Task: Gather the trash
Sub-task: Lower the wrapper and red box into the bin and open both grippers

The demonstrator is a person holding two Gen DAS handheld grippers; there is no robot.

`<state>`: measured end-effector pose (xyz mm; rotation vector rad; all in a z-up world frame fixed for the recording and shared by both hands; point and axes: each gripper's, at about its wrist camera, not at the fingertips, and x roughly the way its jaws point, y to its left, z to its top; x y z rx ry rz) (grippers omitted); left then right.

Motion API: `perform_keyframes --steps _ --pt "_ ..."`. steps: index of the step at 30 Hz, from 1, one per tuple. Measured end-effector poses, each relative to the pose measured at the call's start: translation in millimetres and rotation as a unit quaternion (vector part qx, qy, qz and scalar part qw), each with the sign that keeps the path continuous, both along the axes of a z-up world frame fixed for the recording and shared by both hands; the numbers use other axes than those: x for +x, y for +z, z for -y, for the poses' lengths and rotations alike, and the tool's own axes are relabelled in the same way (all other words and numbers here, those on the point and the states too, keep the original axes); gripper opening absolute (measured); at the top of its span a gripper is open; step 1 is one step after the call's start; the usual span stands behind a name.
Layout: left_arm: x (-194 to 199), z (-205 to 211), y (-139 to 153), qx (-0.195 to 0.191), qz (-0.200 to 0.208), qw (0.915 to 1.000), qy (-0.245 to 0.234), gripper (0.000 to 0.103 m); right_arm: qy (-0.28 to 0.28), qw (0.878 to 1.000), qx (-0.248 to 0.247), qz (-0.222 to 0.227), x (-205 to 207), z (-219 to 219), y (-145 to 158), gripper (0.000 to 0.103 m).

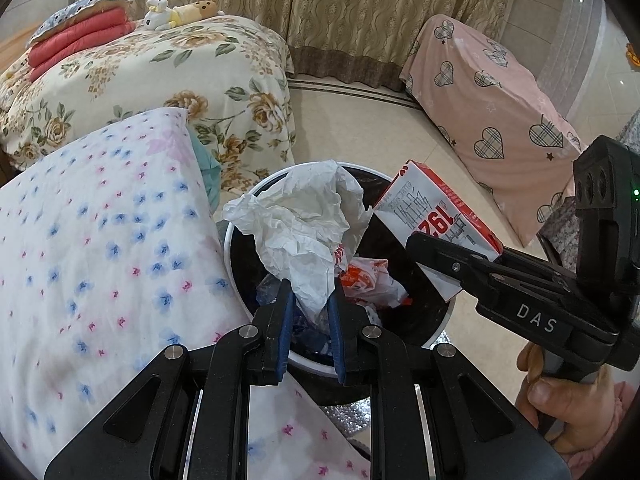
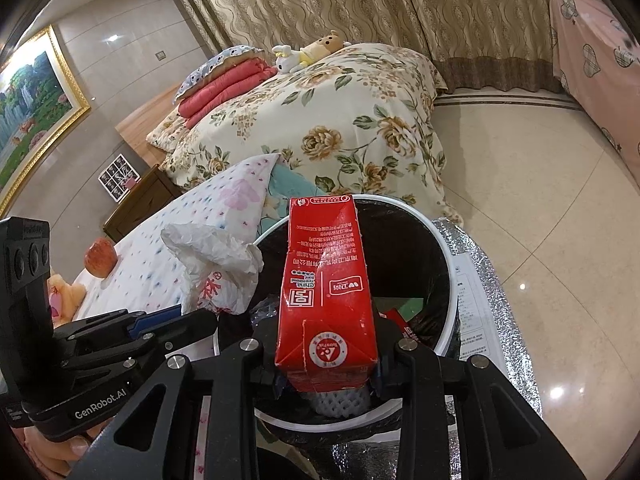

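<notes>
Risk: the crumpled white paper wrapper (image 1: 304, 232) may snag on the round black bin's white rim (image 1: 236, 220) and land on the flowered cloth (image 1: 100, 240) beside it.
Left gripper (image 1: 311, 312): angled down over the bin, pinching the wrapper's tail.
Right gripper (image 2: 326, 376): angled down over the bin, clamping the red rectangular carton (image 2: 326, 288).
</notes>
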<state>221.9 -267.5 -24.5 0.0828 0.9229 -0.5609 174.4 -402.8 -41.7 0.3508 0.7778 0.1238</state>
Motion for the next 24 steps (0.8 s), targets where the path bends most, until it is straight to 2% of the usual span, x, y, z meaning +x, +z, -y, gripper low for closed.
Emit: perform_keyframes --steps 16,22,24 --pt "0.2 -1.3 0.2 0.000 -0.010 0.9999 0.004 0.016 0.002 1.000 0.001 -0.010 1.2 3.9 -4.8 0.034" --pt "-2.6 -7.5 3.0 0.001 -0.007 0.9999 0.013 0.029 -0.003 1.000 0.008 -0.009 -4.1 6.3 -1.0 0.035" --pt "-4.6 -10.8 5.0 -0.003 -0.005 0.9999 0.015 0.038 -0.007 1.000 0.011 -0.007 -5.4 6.8 2.1 0.039"
